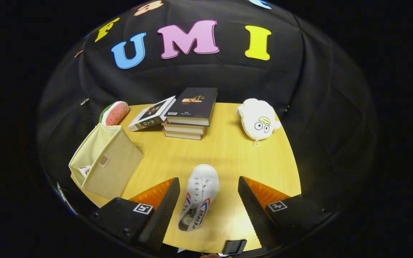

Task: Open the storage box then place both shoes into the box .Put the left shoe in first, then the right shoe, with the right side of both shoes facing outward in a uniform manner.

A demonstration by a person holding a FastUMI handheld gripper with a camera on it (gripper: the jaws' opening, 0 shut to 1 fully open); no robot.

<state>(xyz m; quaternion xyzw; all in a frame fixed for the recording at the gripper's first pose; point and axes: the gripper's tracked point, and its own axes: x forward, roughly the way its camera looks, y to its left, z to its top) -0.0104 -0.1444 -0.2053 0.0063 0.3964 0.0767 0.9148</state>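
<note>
So the white canvas sneaker (pixel 198 196) is lying on the wooden table (pixel 228 154) near its front edge, toe pointing toward the back. It sits in the gap between the gripper (pixel 209 195) fingers, closer to the left one. The jaws are spread wide and neither pad is touching it, so I'd guess it's lining up for a grab. The beige fabric storage box (pixel 108 166) is at the front-left corner, already open, with something white inside. Probably the other shoe, but the wall hides most of it. Further back there's a book stack (pixel 190 114), a watermelon plush (pixel 115 113) and a white plush (pixel 258 118).
</note>
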